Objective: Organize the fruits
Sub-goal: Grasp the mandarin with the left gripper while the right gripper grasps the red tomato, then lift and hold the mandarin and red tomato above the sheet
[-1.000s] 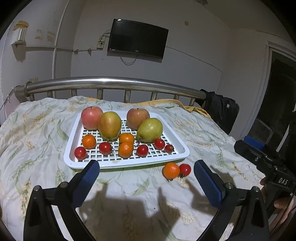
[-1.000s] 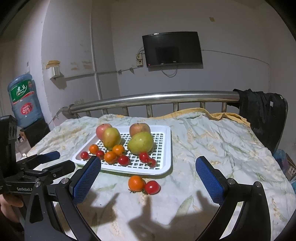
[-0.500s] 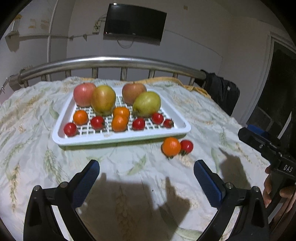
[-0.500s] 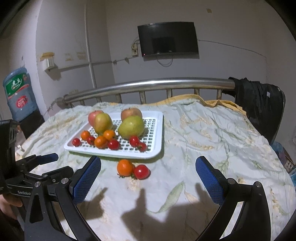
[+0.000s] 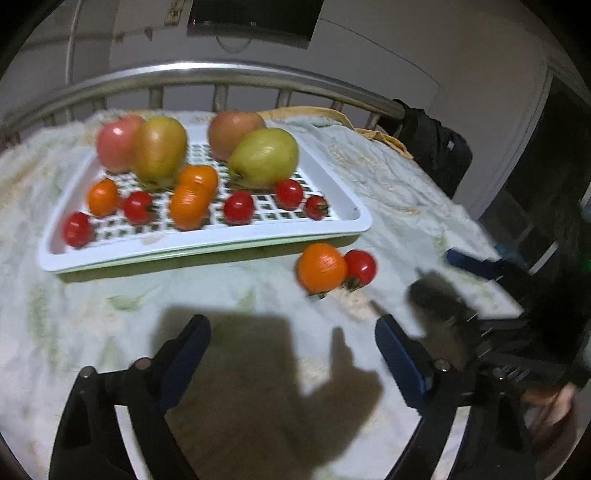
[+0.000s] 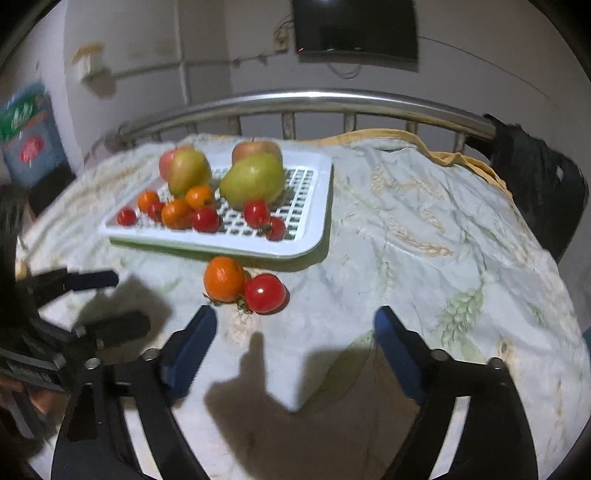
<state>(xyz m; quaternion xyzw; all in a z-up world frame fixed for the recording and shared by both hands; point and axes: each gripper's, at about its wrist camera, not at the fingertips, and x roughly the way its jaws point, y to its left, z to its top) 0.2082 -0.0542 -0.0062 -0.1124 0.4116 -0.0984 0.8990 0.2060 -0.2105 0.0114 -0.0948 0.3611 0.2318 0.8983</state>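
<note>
While both closing tools (image 5: pixel 291 345) (image 6: pixel 295 332) are empty, only the right wrist view shows the water jug (image 6: pixel 27 136).

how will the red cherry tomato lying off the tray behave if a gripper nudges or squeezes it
The red cherry tomato looks round and glossy, so it would probably roll on the bedspread and may slip between pads. It touches the small orange fruit, so a nudge likely shifts both. Thin skin suggests hard squeezing could split it.

A home bedroom: quilt-covered bed (image 6: pixel 424 229) with metal rail (image 6: pixel 332 101), wall-mounted TV (image 6: pixel 356 27)
</note>
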